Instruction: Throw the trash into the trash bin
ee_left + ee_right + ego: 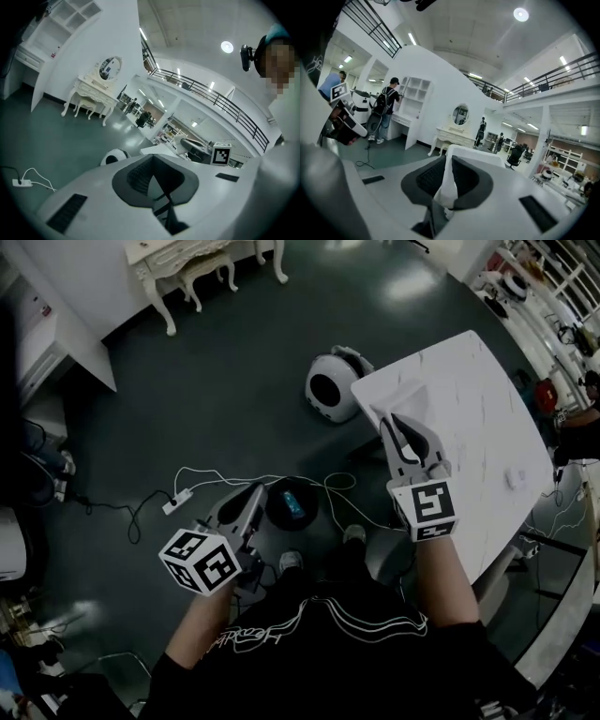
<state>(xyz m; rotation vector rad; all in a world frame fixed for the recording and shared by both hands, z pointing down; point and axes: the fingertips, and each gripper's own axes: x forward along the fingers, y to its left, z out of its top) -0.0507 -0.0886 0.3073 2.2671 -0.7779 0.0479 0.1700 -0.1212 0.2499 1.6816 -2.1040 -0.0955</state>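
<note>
from up here i read the right gripper (pixel 449 164) as clamped on the trash (pixel 448 187), a crumpled white scrap of paper or tissue. it stands pinched between the two dark pads, and a little of it pokes out beyond the tips. in the head view this gripper is held out over the near corner of a white marble table (pixel 478 427), pointing away from me, with its marker cube close to my wrist.

the left gripper (pixel 151 161) is closed with nothing in it. its pads meet at the tips, and only floor and room show past them. it sits lower and to the left of the right gripper, off the table, pointing out over the dark green floor (pixel 206 418).

what i take for the trash bin (pixel 291 504) is a dark round tub on the floor. in the head view it lies just right of the left gripper's tips and down-left of the right gripper, by my shoes. something blue lies inside it. the trash is not over the bin; it is up by the table in the right gripper.

beyond the left gripper a white power strip (pixel 176 503) and its cable trail across the floor. ahead of both grippers, beside the table's far corner, is a round white machine (pixel 330 385) with a dark face.
</note>
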